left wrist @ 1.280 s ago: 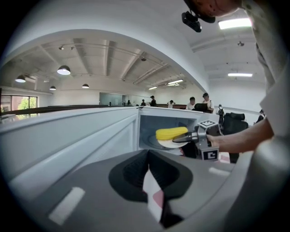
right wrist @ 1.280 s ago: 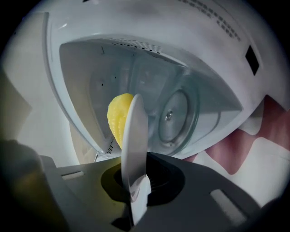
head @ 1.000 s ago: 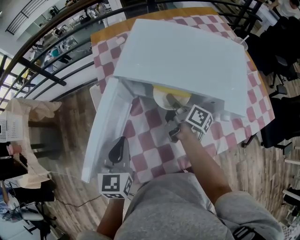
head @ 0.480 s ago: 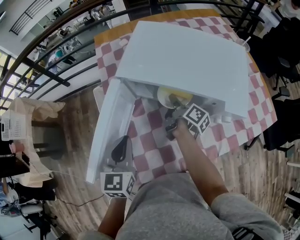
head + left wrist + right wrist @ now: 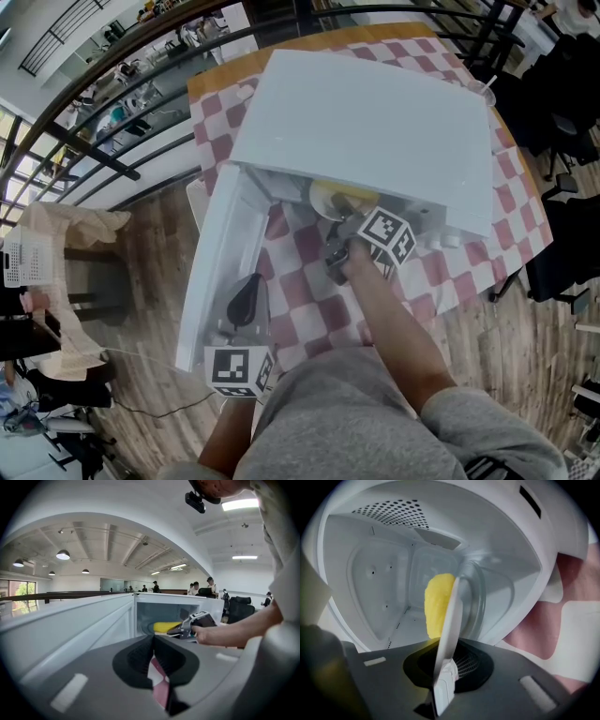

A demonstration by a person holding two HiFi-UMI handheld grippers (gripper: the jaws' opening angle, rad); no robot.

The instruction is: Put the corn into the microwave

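A white microwave point(image 5: 375, 122) stands on a checked tablecloth with its door point(image 5: 211, 262) swung open to the left. The yellow corn point(image 5: 436, 604) lies on a white plate point(image 5: 452, 620) inside the cavity, above the glass turntable point(image 5: 480, 602). My right gripper point(image 5: 447, 660) reaches into the opening. Its jaws are opening, with the plate's rim still pinched between them. From above the corn point(image 5: 330, 199) shows just under the microwave's front edge, with the right gripper point(image 5: 342, 220) at it. My left gripper point(image 5: 246, 298) hangs shut beside the open door's inner face.
The red-and-white checked cloth point(image 5: 300, 291) covers the table in front of the microwave. A wooden floor, black railings point(image 5: 94, 150) and a draped chair point(image 5: 66, 272) lie to the left. Black chairs point(image 5: 562, 253) stand at the right.
My right gripper has sunk a little with the plate and corn at the microwave's opening. The left gripper and the door have stayed where they were.
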